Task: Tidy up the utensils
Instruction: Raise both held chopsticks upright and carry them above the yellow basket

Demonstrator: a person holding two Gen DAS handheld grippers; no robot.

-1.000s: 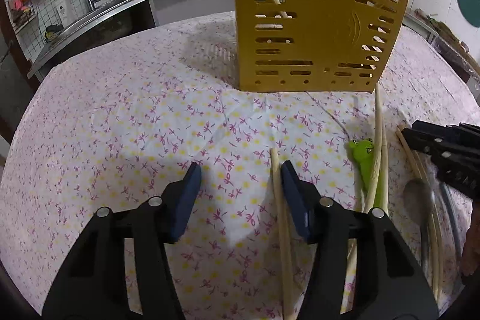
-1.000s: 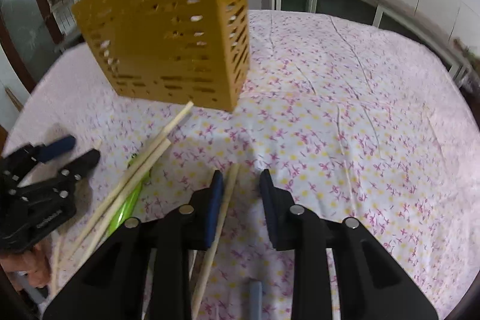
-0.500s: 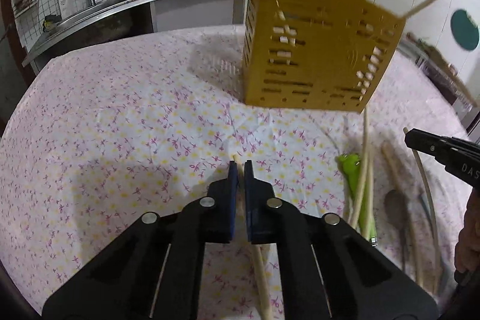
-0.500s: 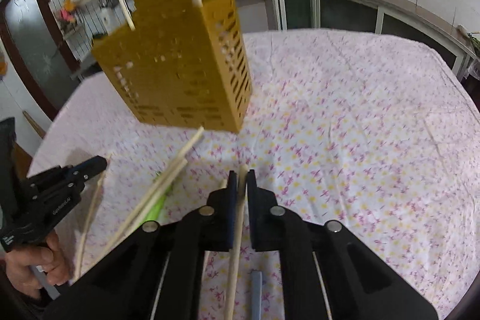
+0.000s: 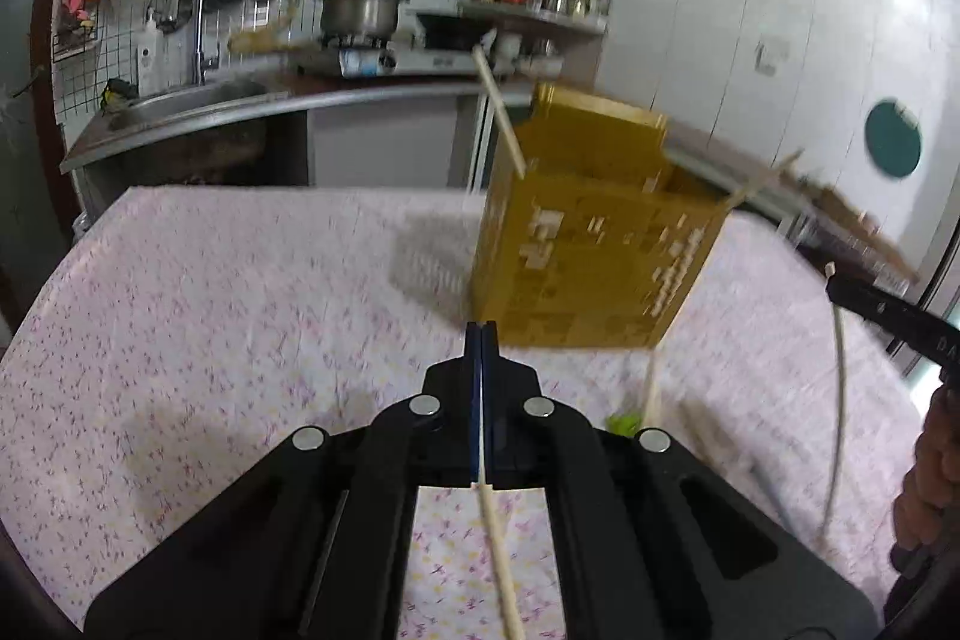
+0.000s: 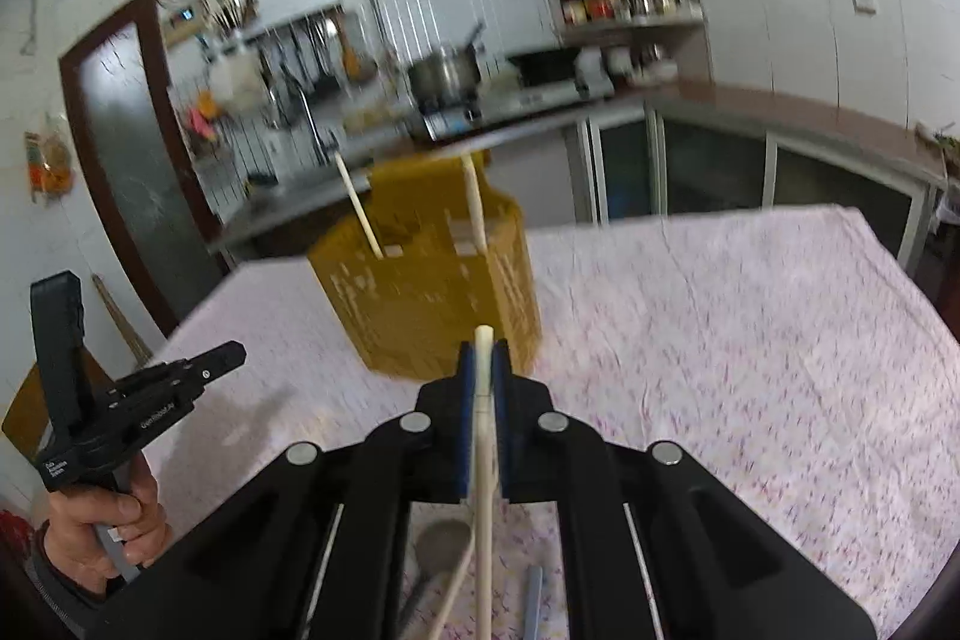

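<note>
Now both claws are closed, each on a pale chopstick. Seen from its own camera, the left gripper (image 5: 482, 334) has its blue pads pressed nearly flat together, and a thin chopstick (image 5: 498, 550) runs back from between them toward the lens, its front end hidden in the pinch. Just ahead of that claw's tips and slightly to their right stands the yellow utensil holder (image 5: 591, 256), a slotted box on the floral tablecloth (image 5: 198, 316); two chopsticks already lean out of its top, one (image 5: 501, 118) slanting up to the left and another (image 5: 762, 181) poking out toward the right. Below and right of the left claw, a green-handled utensil (image 5: 624, 423) and more loose chopsticks (image 5: 651, 388) lie on the cloth. The right gripper (image 6: 483, 349) clamps a thicker chopstick (image 6: 483, 460) whose blunt end rises a little above the fingertips. Directly beyond those tips sits the same holder (image 6: 432, 304), blurred, with two sticks (image 6: 474, 205) standing in it. Beneath the right claw, close to the lens, a spoon (image 6: 441, 544) and a blue-grey handle (image 6: 533, 598) rest on the cloth. Behind everything, a pot (image 5: 360, 10) sits on the stove.
</note>
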